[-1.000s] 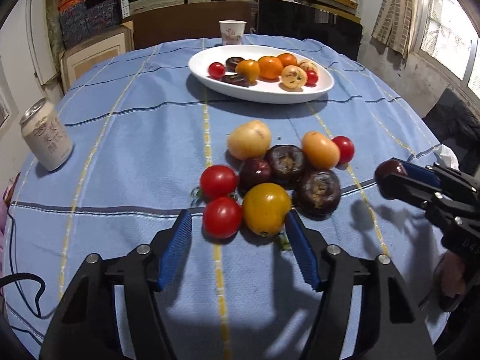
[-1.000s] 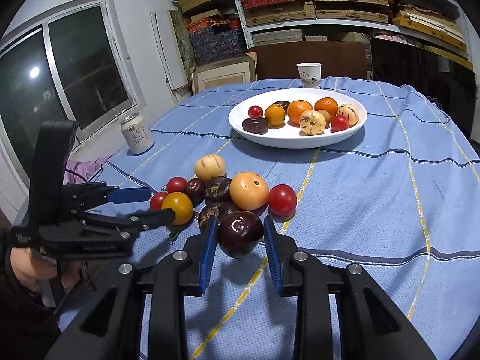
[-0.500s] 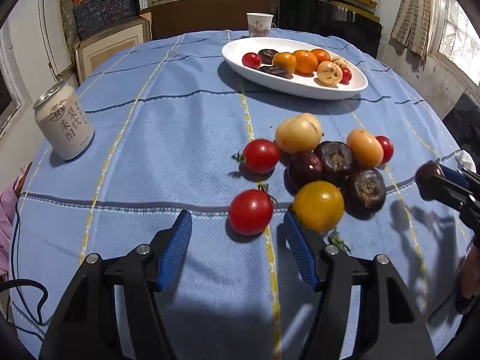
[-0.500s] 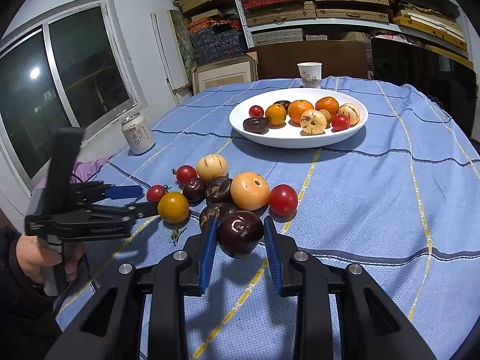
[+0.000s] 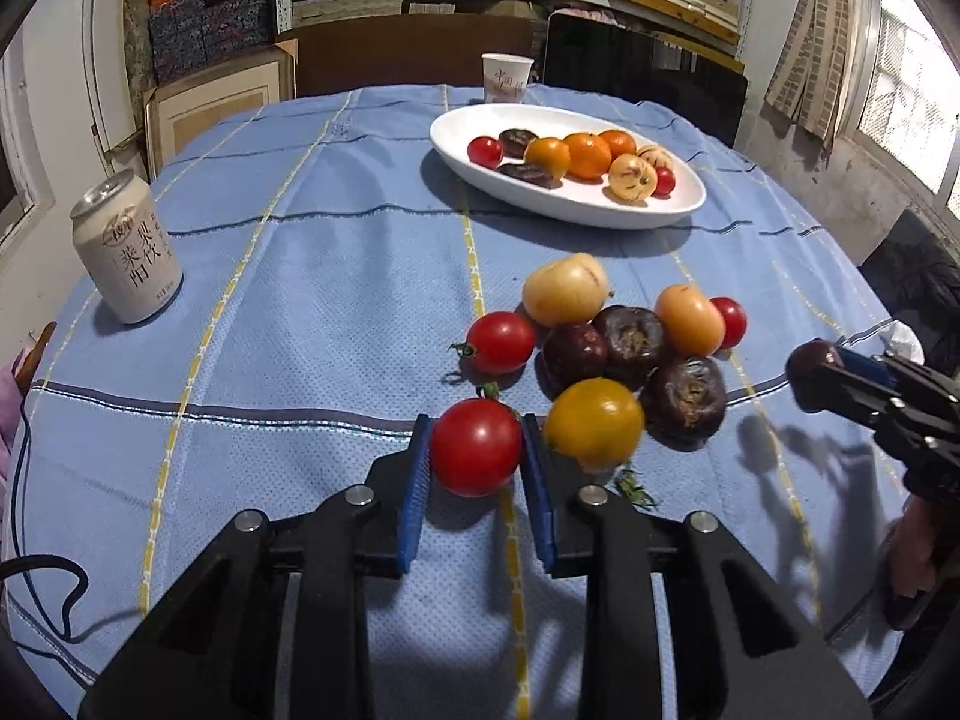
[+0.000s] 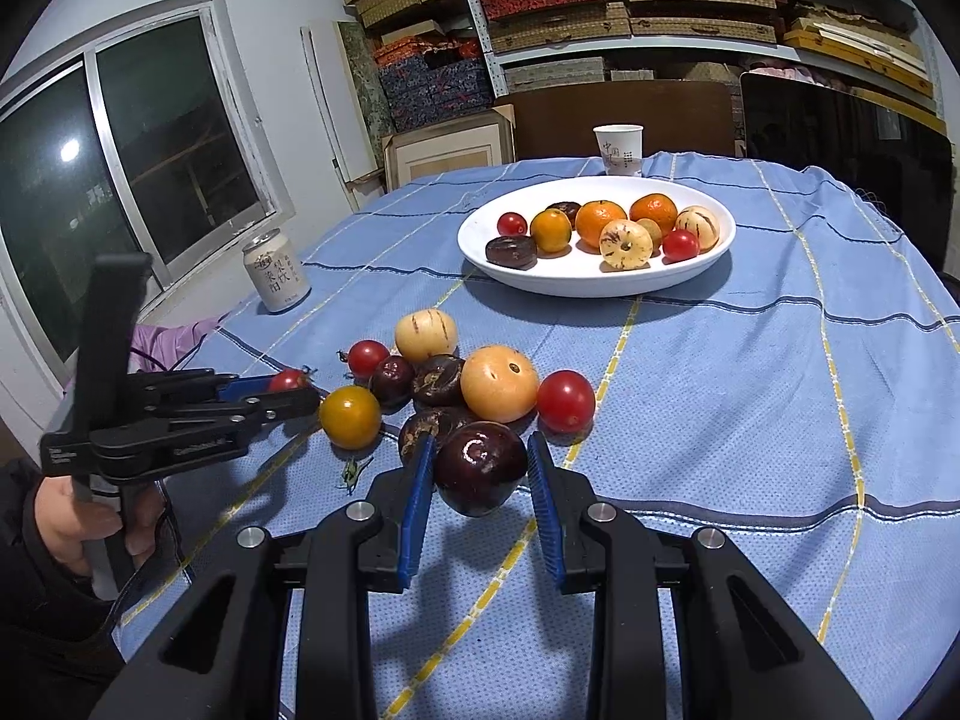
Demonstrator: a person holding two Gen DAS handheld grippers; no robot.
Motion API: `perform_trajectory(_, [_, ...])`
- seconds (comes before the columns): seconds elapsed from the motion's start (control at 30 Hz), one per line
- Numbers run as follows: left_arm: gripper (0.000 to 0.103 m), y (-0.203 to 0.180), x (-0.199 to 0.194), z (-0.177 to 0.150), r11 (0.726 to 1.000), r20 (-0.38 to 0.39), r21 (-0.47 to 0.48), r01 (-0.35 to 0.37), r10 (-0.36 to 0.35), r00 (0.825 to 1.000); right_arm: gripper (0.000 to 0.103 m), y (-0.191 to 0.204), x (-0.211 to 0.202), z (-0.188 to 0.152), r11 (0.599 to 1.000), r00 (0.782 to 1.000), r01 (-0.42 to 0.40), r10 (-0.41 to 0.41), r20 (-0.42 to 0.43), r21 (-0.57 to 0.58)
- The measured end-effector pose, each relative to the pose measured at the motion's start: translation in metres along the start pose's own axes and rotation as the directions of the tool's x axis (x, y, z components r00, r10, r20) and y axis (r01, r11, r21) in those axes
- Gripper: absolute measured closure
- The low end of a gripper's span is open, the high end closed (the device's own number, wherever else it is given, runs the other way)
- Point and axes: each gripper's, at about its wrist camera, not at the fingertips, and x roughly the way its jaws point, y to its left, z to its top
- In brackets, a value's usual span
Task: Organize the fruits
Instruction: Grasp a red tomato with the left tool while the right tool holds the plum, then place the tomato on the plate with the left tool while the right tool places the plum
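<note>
My left gripper [image 5: 475, 438] is shut on a red tomato [image 5: 476, 447] near the front of the blue tablecloth; the blue pads press both its sides. The same gripper [image 6: 300, 390] shows at the left of the right wrist view. My right gripper [image 6: 480, 459] is shut on a dark purple plum [image 6: 480, 468], lifted off the cloth; it appears at the right edge as right gripper [image 5: 807, 366]. Loose fruit lies between them: a yellow tomato [image 5: 594, 425], a red tomato [image 5: 501, 342], dark fruits [image 5: 684, 399], a pale melon [image 5: 564, 290]. A white oval plate [image 5: 678, 207] farther back holds several fruits.
A drink can [image 5: 129, 249] stands at the left of the table. A paper cup [image 5: 507, 78] sits behind the plate. A thin cable [image 5: 24, 450] runs along the left edge. A person's hand [image 6: 78, 528] grips the left tool. Shelves and boxes fill the background.
The left gripper's jaws have closed from wide apart onto the near red tomato. The left view has shifted so the fruit pile sits more to the right. The right gripper has kept still with the plum.
</note>
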Motion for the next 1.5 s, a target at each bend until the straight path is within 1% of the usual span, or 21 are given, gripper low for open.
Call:
perform_trajectory(0.23, [0.075,-0.013,-0.032,0.009,0.999,0.064,0.007,0.05,-0.05,0.997,0.072,-0.001,-0.005,0.001,1.0,1.0,0.009,-0.009,0.025,0.005])
perform_trajectory(0.37, [0.075,-0.018,-0.046,0.021,0.997,0.094,0.019,0.073,-0.074,0.993,0.072,-0.004,-0.009,0.003,1.0,0.999,0.021,-0.022,0.05,0.021])
perform_trajectory(0.47, [0.075,-0.019,-0.05,0.041,0.996,0.101,0.027,0.089,-0.091,0.991,0.072,-0.01,-0.013,0.011,0.999,0.998,0.026,-0.028,0.049,0.04])
perform_trajectory(0.53, [0.075,-0.018,-0.047,0.065,0.995,0.098,0.026,0.098,-0.101,0.99,0.072,-0.013,-0.017,0.027,0.999,0.998,0.036,-0.038,0.057,0.027])
perform_trajectory(0.6, [0.075,-0.018,-0.042,0.087,0.995,0.098,0.027,0.091,-0.093,0.991,0.072,-0.015,-0.022,0.045,0.998,0.995,0.066,-0.065,0.076,0.001])
perform_trajectory(0.7, [0.075,-0.019,-0.019,0.128,0.994,0.076,0.008,0.105,-0.105,0.992,0.072,-0.023,-0.027,0.093,0.995,0.988,0.1,-0.096,0.118,-0.03])
perform_trajectory(0.73, [0.075,-0.02,-0.01,0.139,0.994,0.071,0.003,0.106,-0.106,0.992,0.072,-0.026,-0.027,0.103,0.994,0.987,0.108,-0.103,0.124,-0.035])
perform_trajectory(0.77, [0.075,-0.021,-0.002,0.148,0.995,0.067,-0.002,0.105,-0.104,0.992,0.072,-0.031,-0.022,0.122,0.991,0.985,0.123,-0.116,0.126,-0.046])
perform_trajectory(0.9, [0.075,-0.023,0.042,0.187,0.993,0.044,-0.031,0.115,-0.113,0.993,0.072,-0.051,0.01,0.165,0.981,0.979,0.18,-0.172,0.106,-0.067])
perform_trajectory(0.93, [0.075,-0.022,0.052,0.192,0.992,0.038,-0.038,0.121,-0.119,0.992,0.072,-0.056,0.02,0.173,0.98,0.979,0.187,-0.18,0.096,-0.065])
perform_trajectory(1.0, [0.075,-0.023,0.074,0.204,0.993,0.015,-0.044,0.112,-0.111,0.994,0.072,-0.067,0.042,0.185,0.978,0.978,0.199,-0.195,0.074,-0.057])
perform_trajectory(1.1, [0.075,-0.021,0.101,0.214,0.994,-0.013,-0.049,0.099,-0.1,0.995,0.072,-0.078,0.072,0.194,0.977,0.978,0.205,-0.203,0.049,-0.049])
perform_trajectory(1.23, [0.075,-0.017,0.13,0.218,0.992,-0.044,-0.072,0.105,-0.109,0.993,0.072,-0.086,0.104,0.199,0.972,0.973,0.229,-0.228,0.023,-0.055])
perform_trajectory(1.3, [0.074,-0.014,0.141,0.217,0.99,-0.06,-0.088,0.112,-0.118,0.991,0.072,-0.089,0.116,0.2,0.973,0.975,0.224,-0.224,0.009,-0.053])
perform_trajectory(1.33, [0.066,-0.014,0.145,0.215,0.989,-0.067,-0.09,0.114,-0.12,0.99,0.072,-0.091,0.121,0.2,0.974,0.976,0.219,-0.219,0.004,-0.051])
perform_trajectory(1.37, [0.054,-0.013,0.148,0.214,0.989,-0.071,-0.093,0.113,-0.12,0.99,0.071,-0.092,0.126,0.2,0.976,0.977,0.211,-0.211,-0.002,-0.052])
perform_trajectory(1.4, [0.049,-0.011,0.149,0.214,0.989,-0.067,-0.1,0.112,-0.119,0.991,0.071,-0.093,0.13,0.2,0.978,0.979,0.202,-0.202,-0.01,-0.052])
perform_trajectory(1.43, [0.039,-0.009,0.148,0.215,0.988,-0.054,-0.113,0.109,-0.115,0.992,0.071,-0.094,0.134,0.2,0.981,0.982,0.189,-0.19,-0.019,-0.049])
perform_trajectory(1.47, [0.033,-0.006,0.146,0.215,0.986,-0.043,-0.124,0.108,-0.114,0.993,0.071,-0.094,0.135,0.199,0.982,0.983,0.181,-0.183,-0.023,-0.046])
perform_trajectory(1.5, [0.032,-0.003,0.141,0.215,0.984,-0.025,-0.14,0.11,-0.114,0.993,0.071,-0.095,0.136,0.199,0.983,0.984,0.177,-0.179,-0.026,-0.039])
